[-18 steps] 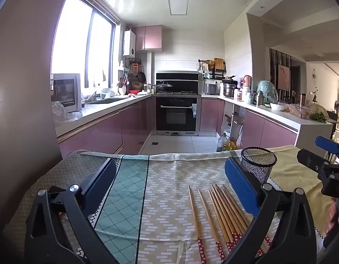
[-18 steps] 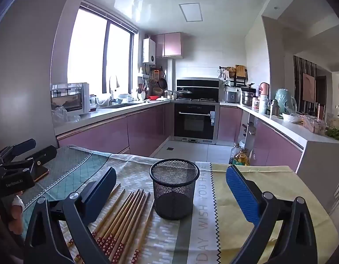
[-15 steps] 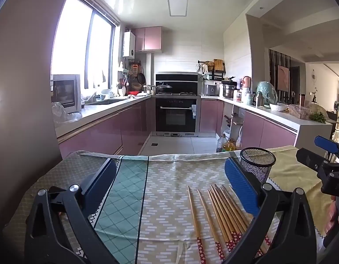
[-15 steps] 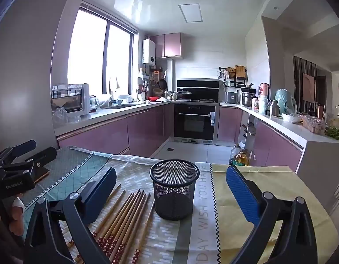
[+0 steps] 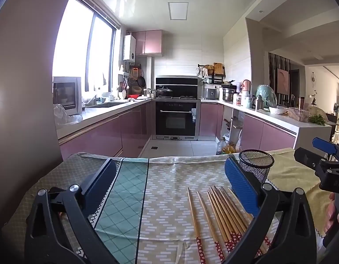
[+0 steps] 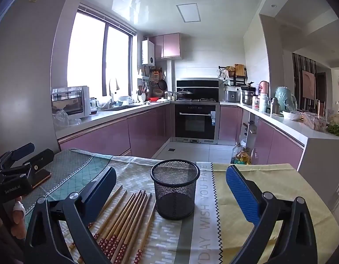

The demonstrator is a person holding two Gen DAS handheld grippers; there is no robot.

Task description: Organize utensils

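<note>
A row of slender wooden chopsticks with red flower-patterned ends [image 6: 125, 220] lies flat on the patchwork tablecloth [image 6: 246, 198], side by side and nearly parallel, their plain tips pointing toward the kitchen. Just beside them, to their right in the right wrist view, stands a black wire-mesh cylindrical holder [image 6: 175, 191], upright and empty.

The left gripper [image 5: 169, 189] hangs above the cloth with its jaws spread wide and nothing between them; the chopsticks lie below its right finger. The right gripper [image 6: 171, 195] is equally released, and the mesh holder sits in the gap between its fingers without either pad appearing to touch it, though the fisheye makes that hard to be sure of.

The chopsticks look light, stiff and smooth, so they are likely to roll or slip if pinched near a tip. A grip around mid-length, across the stick, probably gives the best balance; taking several at once risks some sliding out. The mesh holder seems light too and could tip or skid when sticks drop in, so steadying it by the rim may help.
</note>
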